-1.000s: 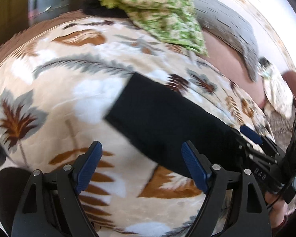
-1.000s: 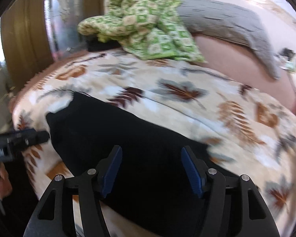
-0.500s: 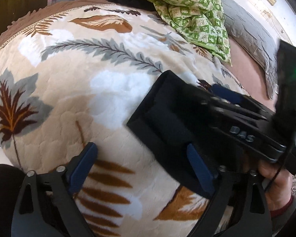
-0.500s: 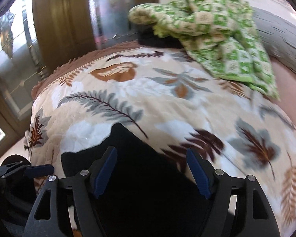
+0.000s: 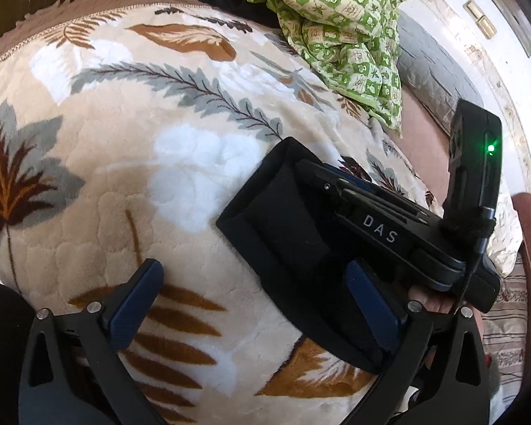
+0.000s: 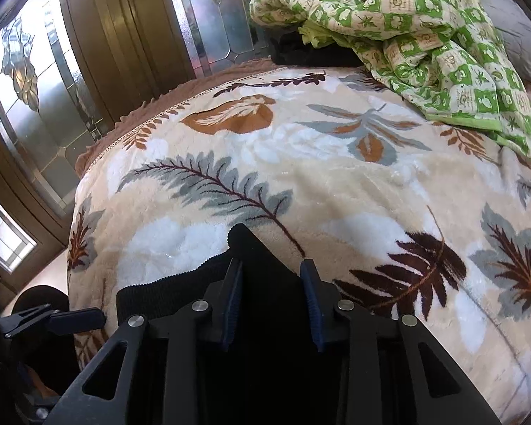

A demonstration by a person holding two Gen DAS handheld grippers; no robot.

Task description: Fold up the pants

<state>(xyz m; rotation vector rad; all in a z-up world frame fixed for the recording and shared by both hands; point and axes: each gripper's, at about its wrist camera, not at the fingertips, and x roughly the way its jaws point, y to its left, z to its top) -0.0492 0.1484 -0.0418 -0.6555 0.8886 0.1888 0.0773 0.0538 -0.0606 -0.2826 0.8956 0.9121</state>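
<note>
the black pants [image 5: 286, 233] sit folded near the blanket's [image 5: 131, 163] near edge, soft, light and floppy, so take the stacked layers at the folded corner; your right gripper [image 6: 270, 279] is narrowed around that corner, your left gripper [image 5: 251, 304] is spread wide, holding nothing.

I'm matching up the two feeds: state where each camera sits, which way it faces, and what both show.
Left wrist: rides the left claw, open, looking across the leaf-print blanket at the black pants and the right claw.
Right wrist: rides the right claw, closing on the pants, facing the glass doors; left claw at lower left.
Shared: pants, blanket, green quilt.
</note>
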